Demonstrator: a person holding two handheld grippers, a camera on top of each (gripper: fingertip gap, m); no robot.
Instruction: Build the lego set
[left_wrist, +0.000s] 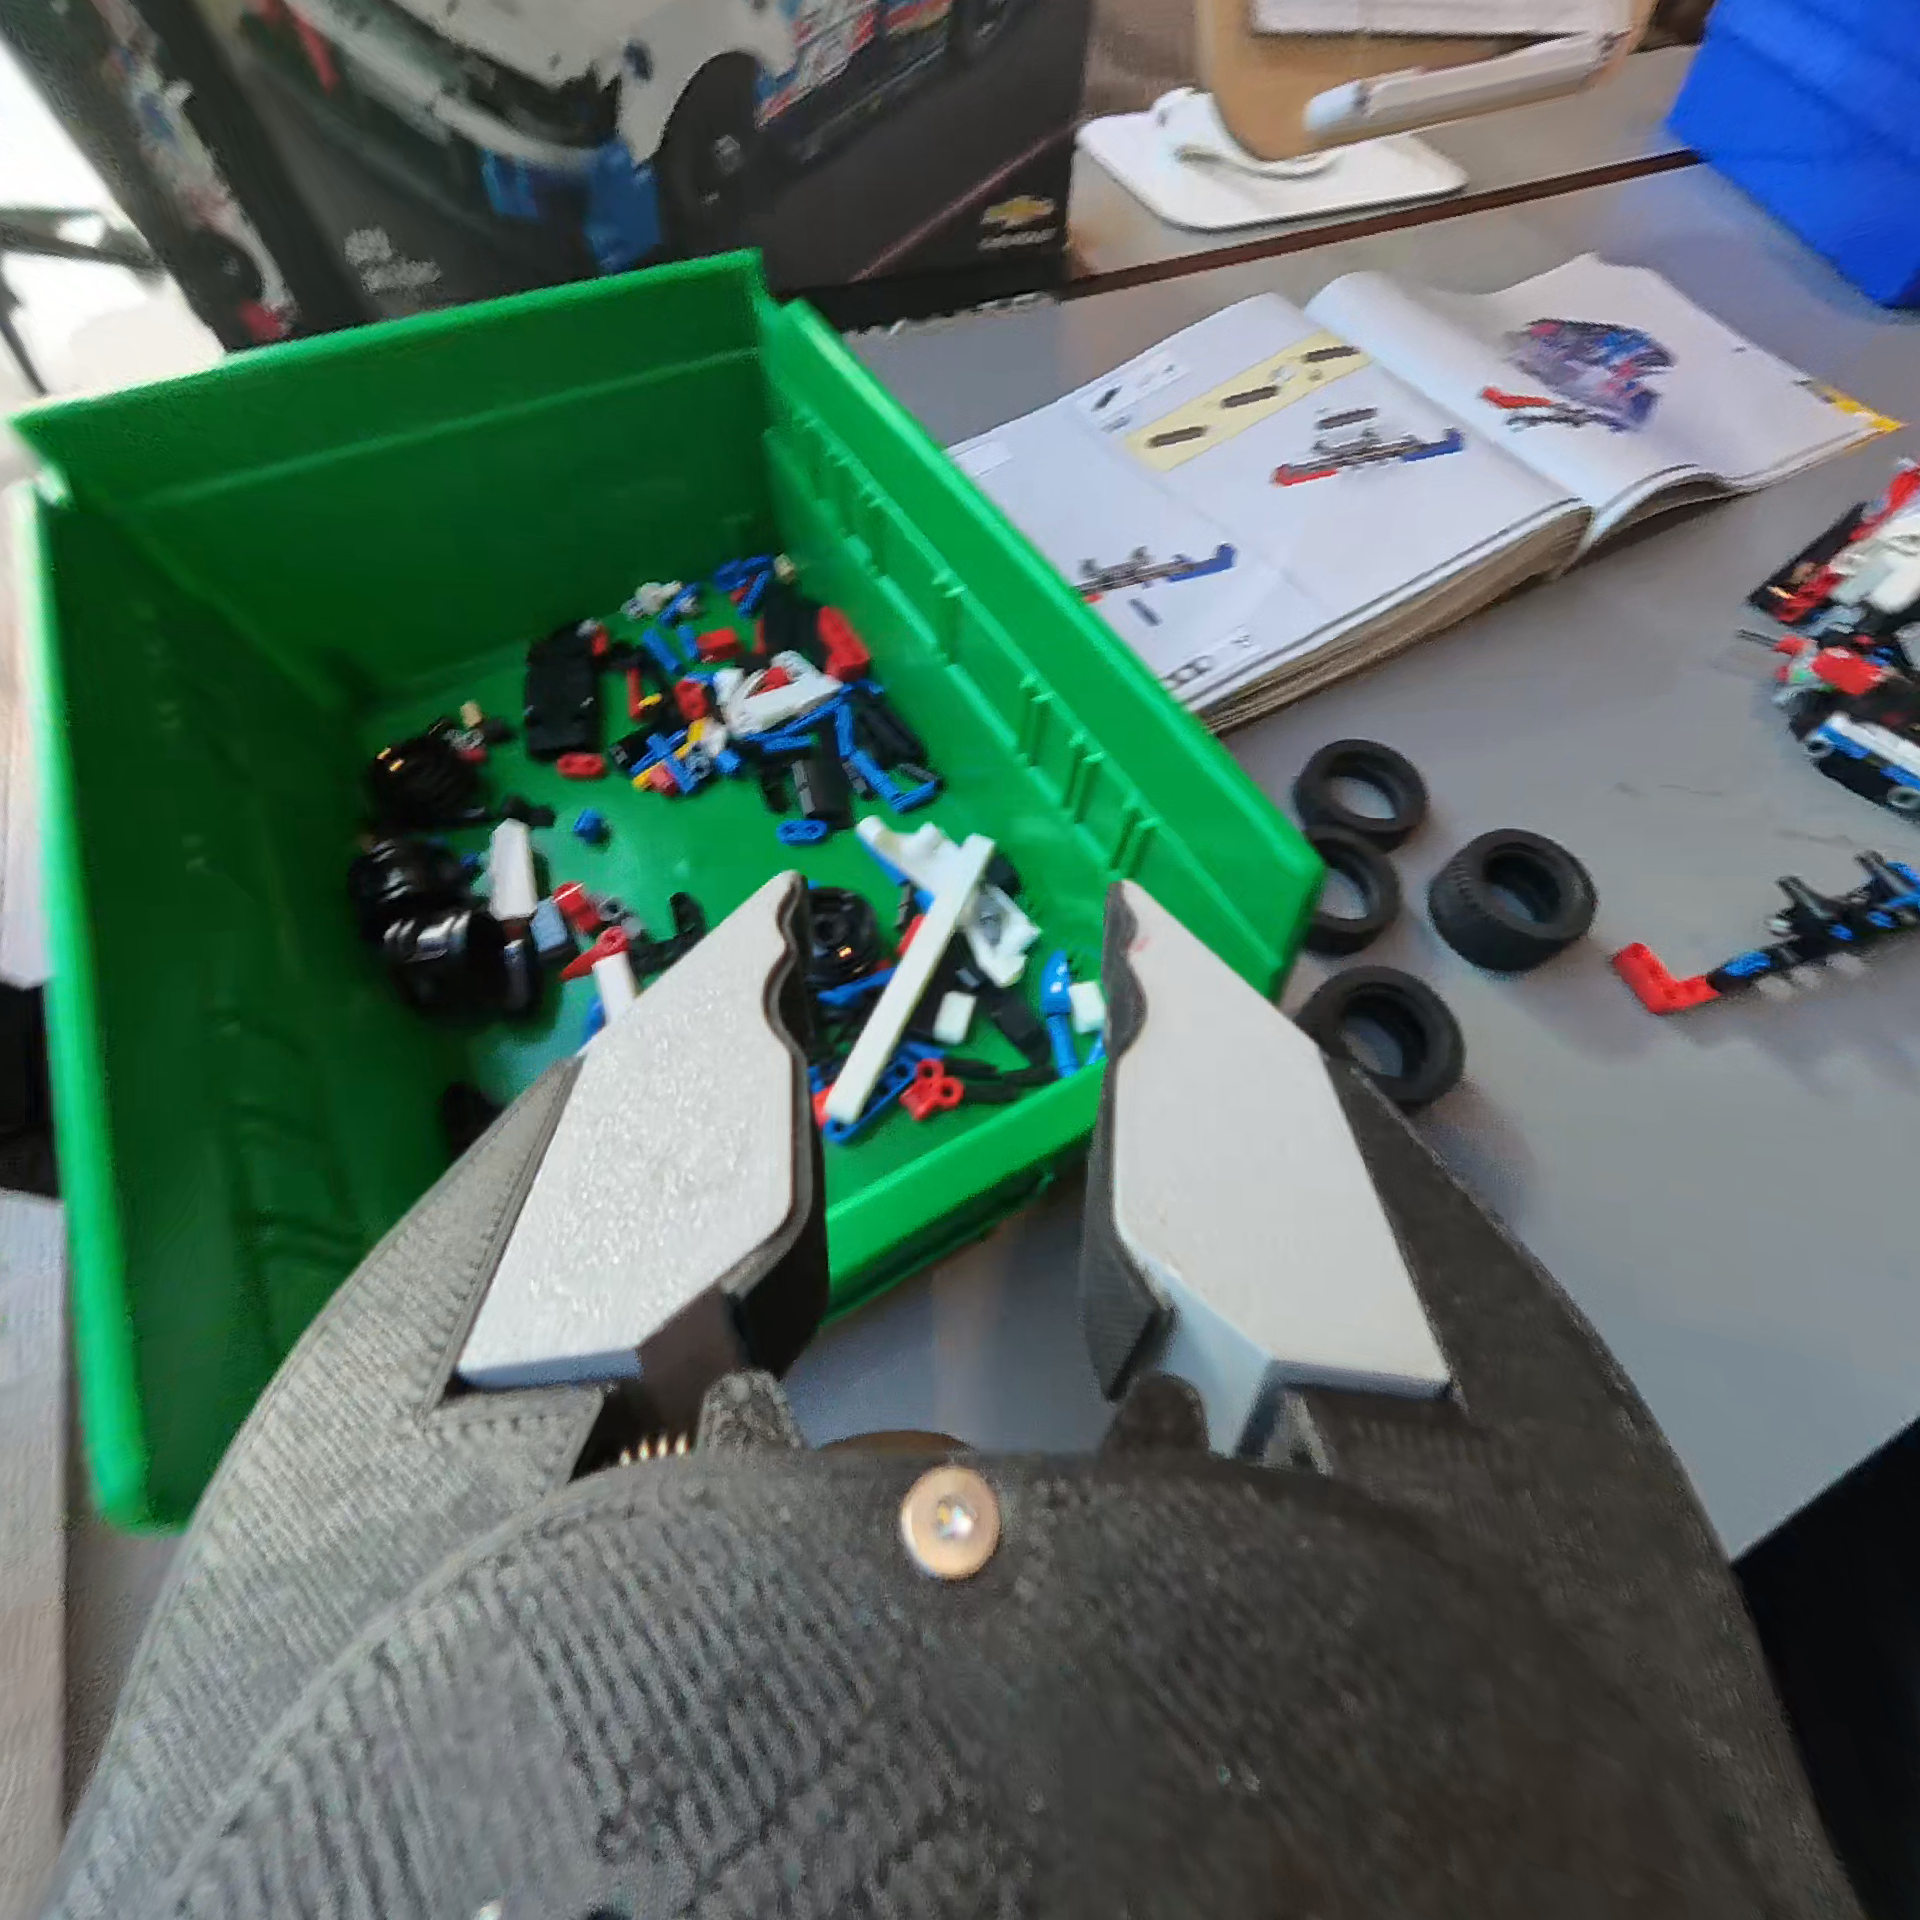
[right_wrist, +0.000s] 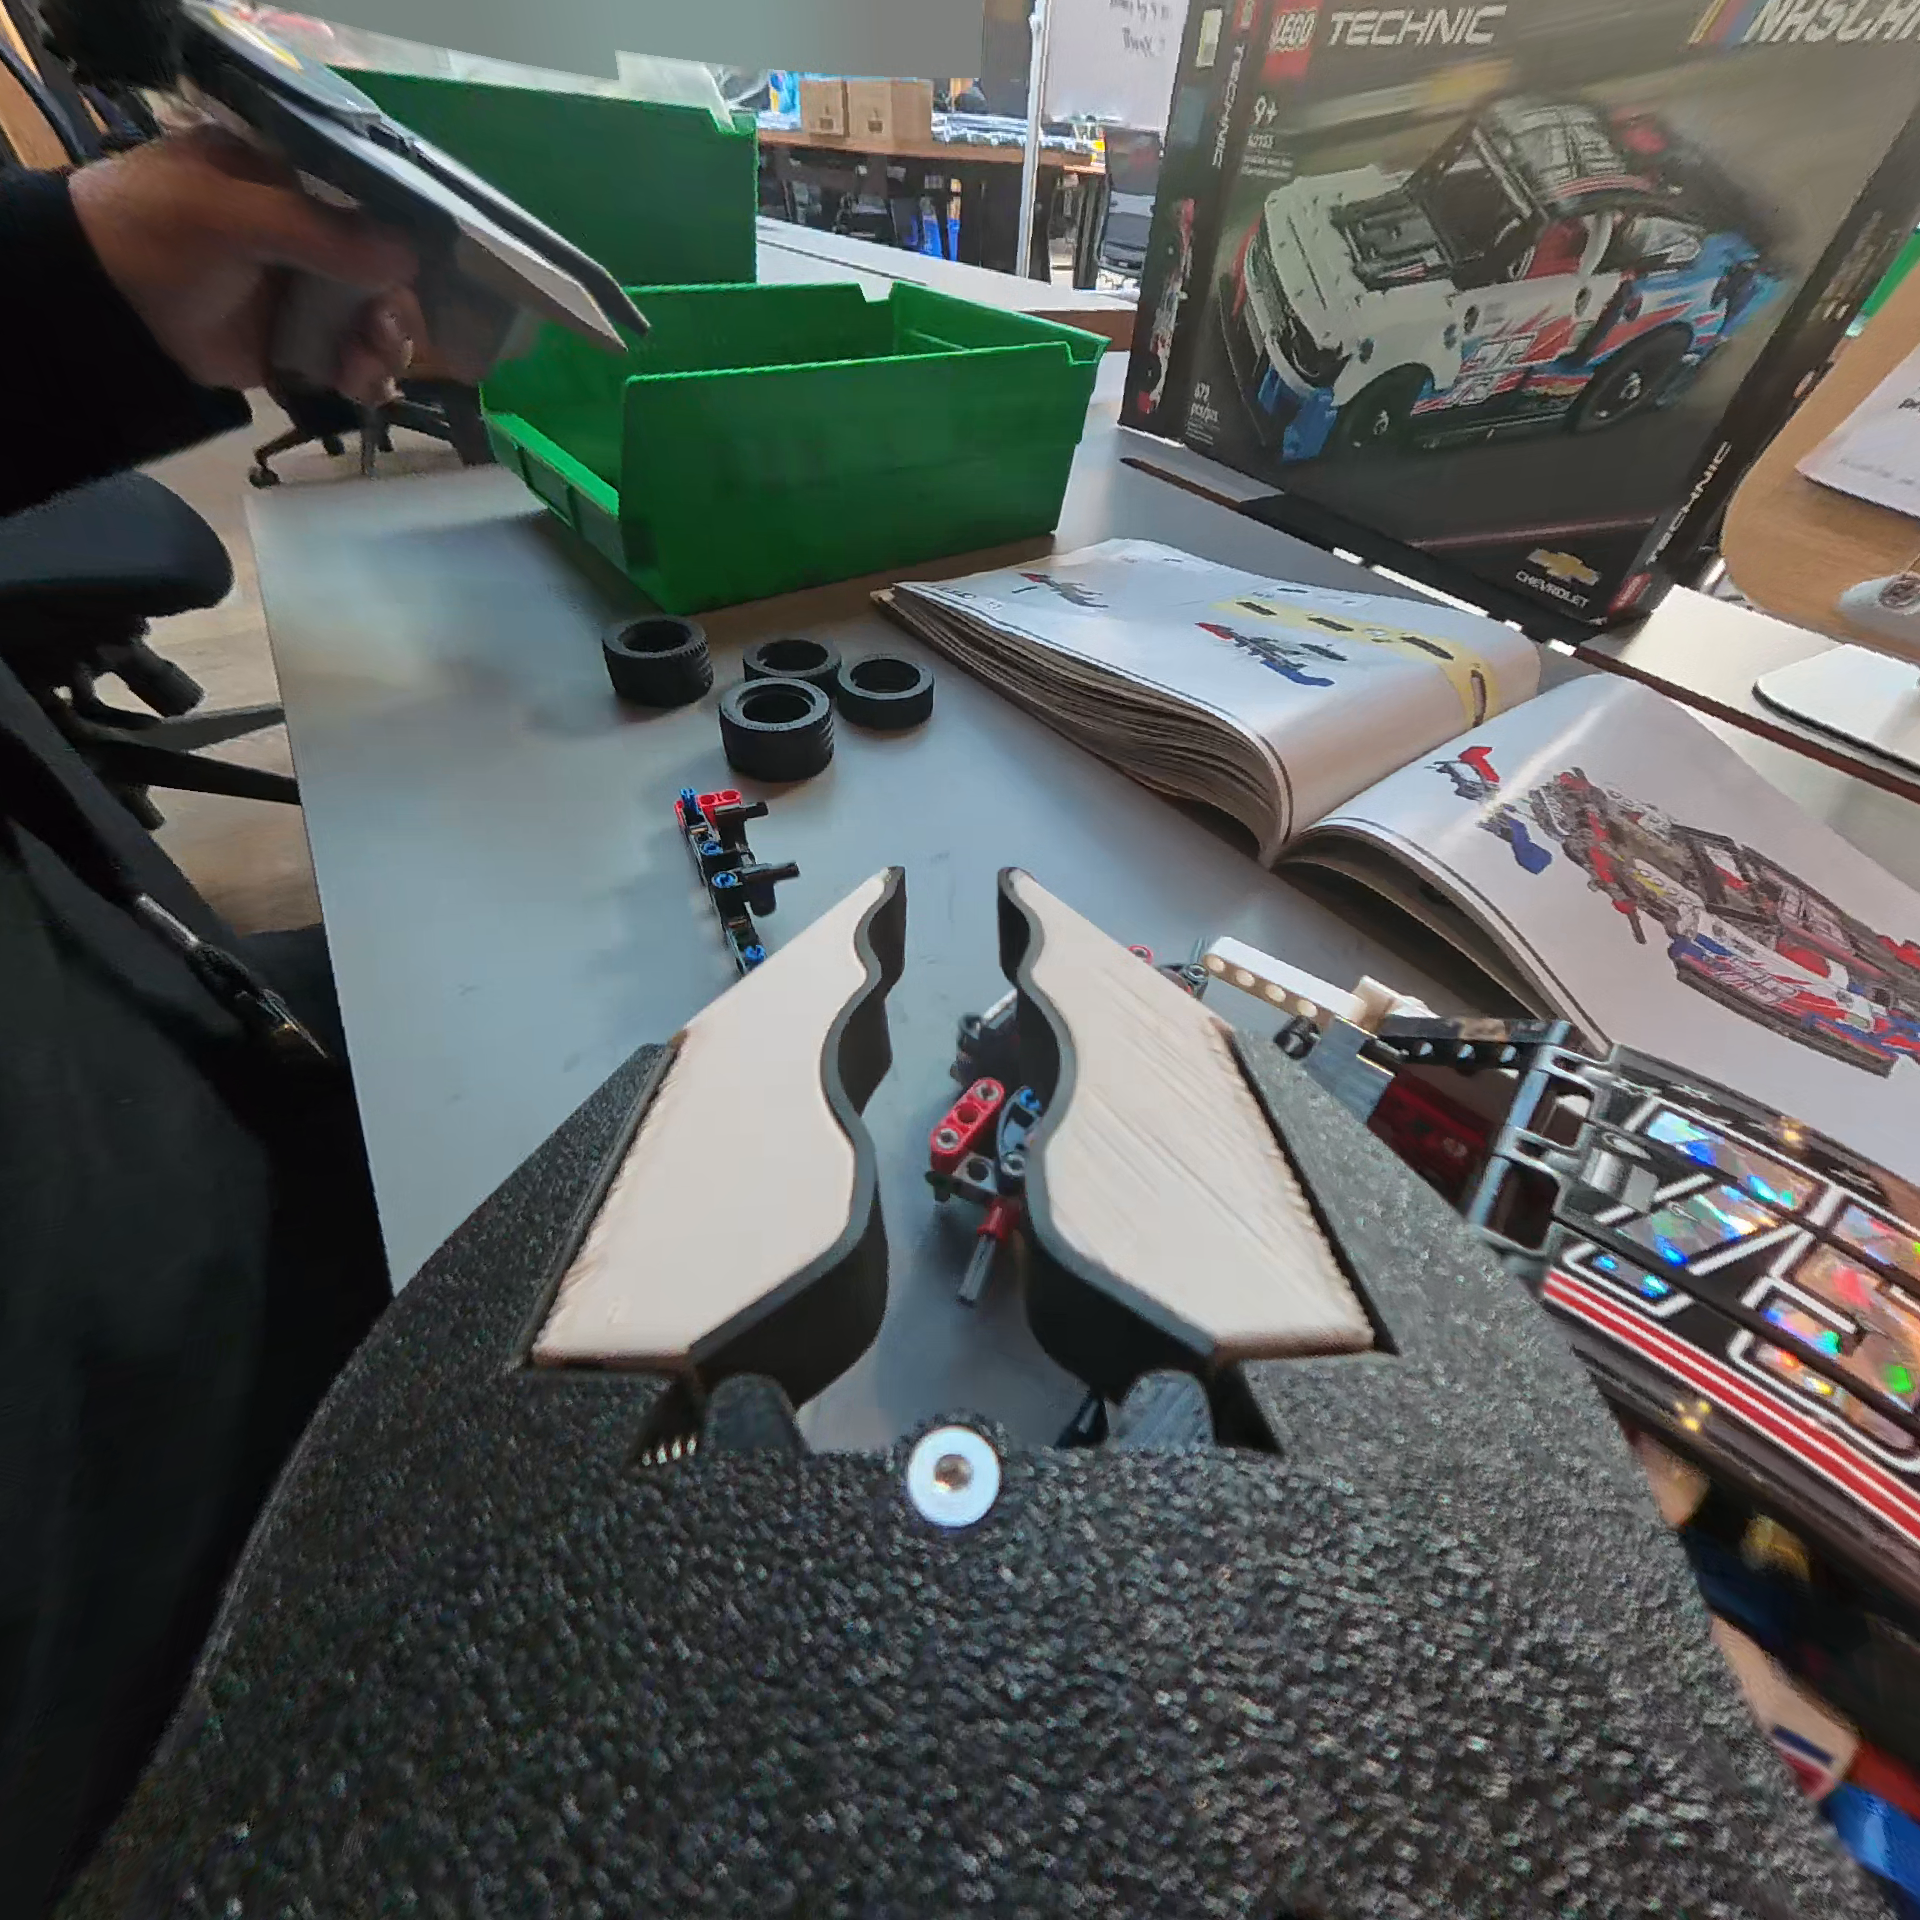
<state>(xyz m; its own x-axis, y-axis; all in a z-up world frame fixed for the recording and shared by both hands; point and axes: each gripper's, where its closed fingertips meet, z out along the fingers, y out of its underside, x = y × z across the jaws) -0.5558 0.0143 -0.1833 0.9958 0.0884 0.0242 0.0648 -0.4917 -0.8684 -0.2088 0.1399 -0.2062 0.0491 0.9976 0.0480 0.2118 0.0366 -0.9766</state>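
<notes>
The left gripper (left_wrist: 951, 894) is hovering over the near end of the green bin (left_wrist: 1039, 665), its jaws standing wide apart and gripping nothing. The bin is sitting on the grey table (left_wrist: 1558, 1195) and is holding a loose heap of lego pieces (left_wrist: 727, 748) in black, blue, red and white; a long white beam (left_wrist: 914, 987) is lying tilted among them, showing in the gap between the fingers. In the right wrist view a hand (right_wrist: 239, 281) is holding this left gripper above the bin's near left corner.

The right gripper (right_wrist: 951, 883) is hanging low over the table with its jaws parted by a narrow gap, empty. Beneath that gap a small cluster of red, black and grey parts (right_wrist: 977, 1143) is lying on the table surface. Whether the fingers are touching it cannot be told. Just to the gripper's right, the partly built car (right_wrist: 1662, 1195) is resting on the table, with its black stickered bodywork facing up.

Four black tyres (right_wrist: 774, 722) are lying grouped on the table, between the bin and a slim black sub-assembly (right_wrist: 732, 868) with a red end and blue pins. The instruction booklet (right_wrist: 1299, 727) is lying open beside the tyres. The set's box (right_wrist: 1507, 312) is standing upright behind the booklet. A white stand base (left_wrist: 1268, 156) is showing on the far side of the table.
</notes>
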